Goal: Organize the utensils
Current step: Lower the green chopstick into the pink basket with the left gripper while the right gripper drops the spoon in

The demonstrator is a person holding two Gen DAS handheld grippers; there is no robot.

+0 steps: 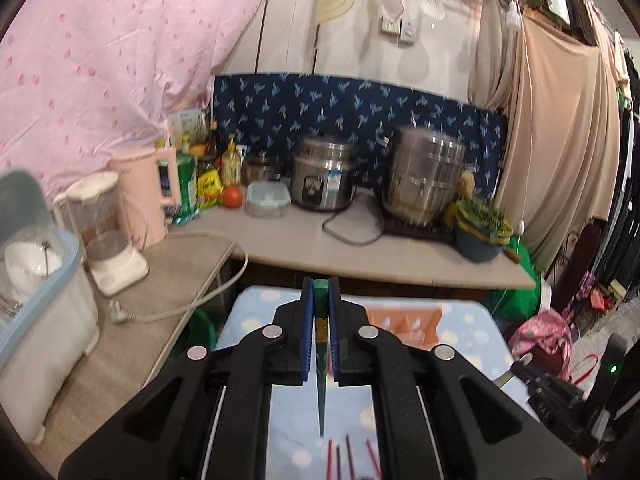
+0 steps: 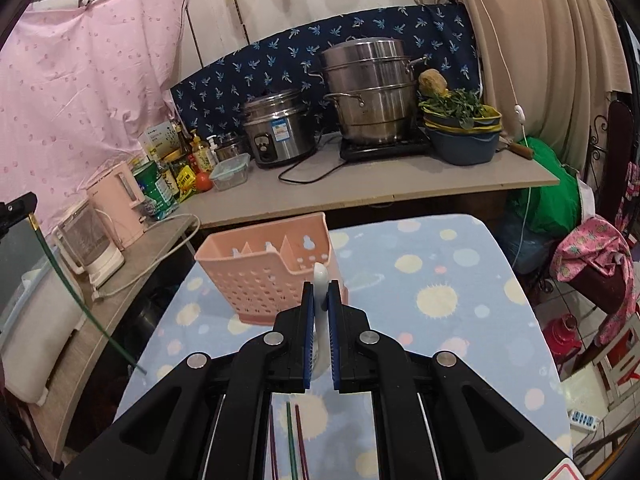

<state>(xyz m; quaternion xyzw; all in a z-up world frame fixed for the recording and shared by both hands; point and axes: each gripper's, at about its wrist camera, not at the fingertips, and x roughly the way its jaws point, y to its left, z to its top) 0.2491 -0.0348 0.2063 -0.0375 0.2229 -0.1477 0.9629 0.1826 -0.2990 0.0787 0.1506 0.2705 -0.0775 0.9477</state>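
Observation:
My left gripper [image 1: 321, 292] is shut on a green chopstick [image 1: 321, 384], held above the blue dotted table; the chopstick hangs point down. It also shows at the left of the right wrist view [image 2: 72, 292]. My right gripper [image 2: 321, 294] is shut on a white spoon [image 2: 321, 280], just in front of the pink perforated utensil holder [image 2: 264, 280], which stands at the table's far left. The holder also shows in the left wrist view [image 1: 404, 322]. Several red and green chopsticks [image 2: 292, 440] lie on the table below my right gripper, and also below my left gripper [image 1: 348, 456].
A grey counter [image 2: 380, 184] behind the table holds a rice cooker [image 2: 276, 128], a steel steamer pot [image 2: 370, 96], a basin of greens [image 2: 464, 132] and bottles. A side shelf at left holds a pink kettle [image 2: 118, 200], a blender [image 1: 108, 232] and a dish bin [image 1: 36, 300].

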